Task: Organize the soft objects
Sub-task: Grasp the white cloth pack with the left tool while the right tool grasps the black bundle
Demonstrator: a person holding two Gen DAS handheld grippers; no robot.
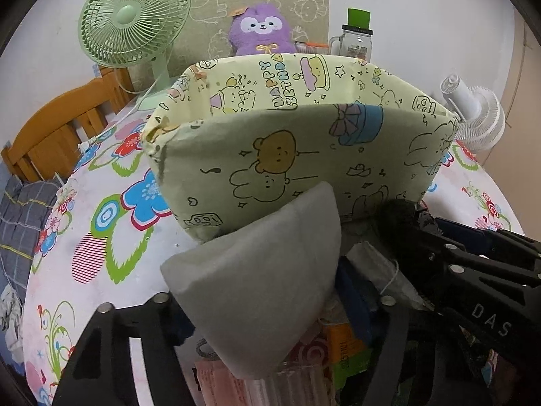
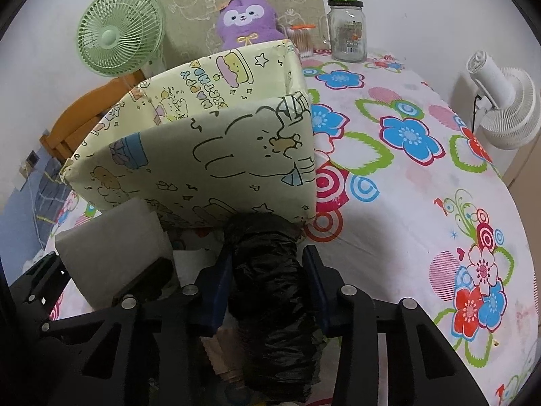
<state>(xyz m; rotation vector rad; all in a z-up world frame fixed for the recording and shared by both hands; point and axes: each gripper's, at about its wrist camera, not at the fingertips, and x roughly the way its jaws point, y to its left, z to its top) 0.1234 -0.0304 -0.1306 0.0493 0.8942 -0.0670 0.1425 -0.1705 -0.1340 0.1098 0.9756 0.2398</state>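
1. A fabric storage box [image 1: 304, 155] with a pale yellow-green cartoon print stands on the table [image 2: 422, 176], which is covered by a flowered cloth. Its top is open. The inside walls that show carry the same print, with "HAPPY BIRTHDAY" on the far one; the bottom is hidden from both views, so its contents cannot be told.
2. A folded grey foam pad [image 1: 260, 291] stands just in front of the box's near wall, to the left. The left gripper [image 1: 270, 301] has its jaws on either side of the pad; whether the pads press on it cannot be told.
3. A roll of black plastic bags [image 2: 270, 291] lies near the box's near right corner, just in front of it. The right gripper [image 2: 267, 291] has its blue-padded jaws clenched on the roll from both sides.
4. Beneath both grippers lies a heap of small packets, among them a pink one [image 1: 216, 382] and an orange-and-green one [image 1: 348, 348].
5. Behind the box, at the far edge of the table, sits a purple plush toy [image 2: 247, 20] against a printed board.
6. To its right stands a clear glass jar [image 2: 348, 30] with a dark lid and a green cap on top; it looks empty. Beside the jar is a small clear container with an orange lid [image 2: 302, 39], its contents too small to tell.
7. A green fan [image 1: 135, 17] stands far left and a white fan [image 2: 503, 105] at the right edge.
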